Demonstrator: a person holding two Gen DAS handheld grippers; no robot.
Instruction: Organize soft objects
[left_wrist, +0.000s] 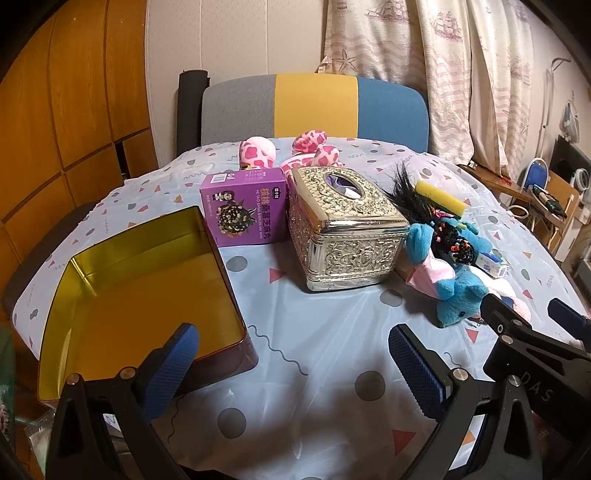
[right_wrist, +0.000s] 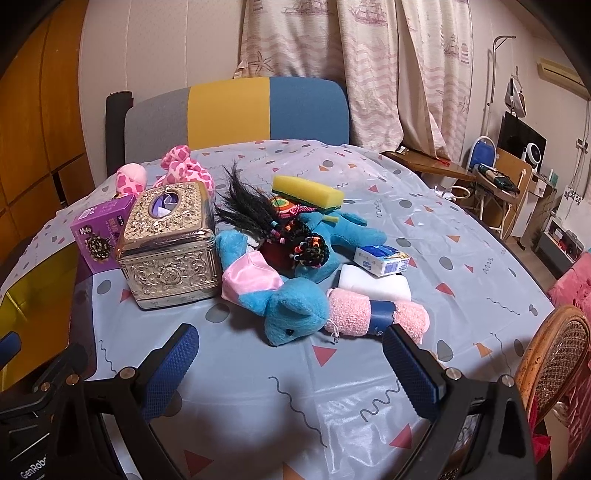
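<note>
A blue plush toy (right_wrist: 295, 314) with a pink satin piece lies at mid-table, a black-haired doll (right_wrist: 306, 247) on top of it. Beside it rest a rolled pink towel (right_wrist: 373, 314), a white folded cloth (right_wrist: 376, 284), a tissue pack (right_wrist: 382, 260) and a yellow sponge (right_wrist: 306, 192). A pink spotted plush (left_wrist: 306, 149) lies at the far edge. An open gold tin (left_wrist: 147, 295) sits at the left. My left gripper (left_wrist: 295, 365) is open over bare tablecloth beside the tin. My right gripper (right_wrist: 291, 369) is open, just short of the blue plush and towel. Neither holds anything.
An ornate silver tissue box (left_wrist: 343, 229) and a purple carton (left_wrist: 245, 210) stand mid-table between the tin and the soft pile. A grey-yellow-blue chair back (left_wrist: 314, 107) is behind the table. A wicker chair (right_wrist: 554, 354) stands at the right edge.
</note>
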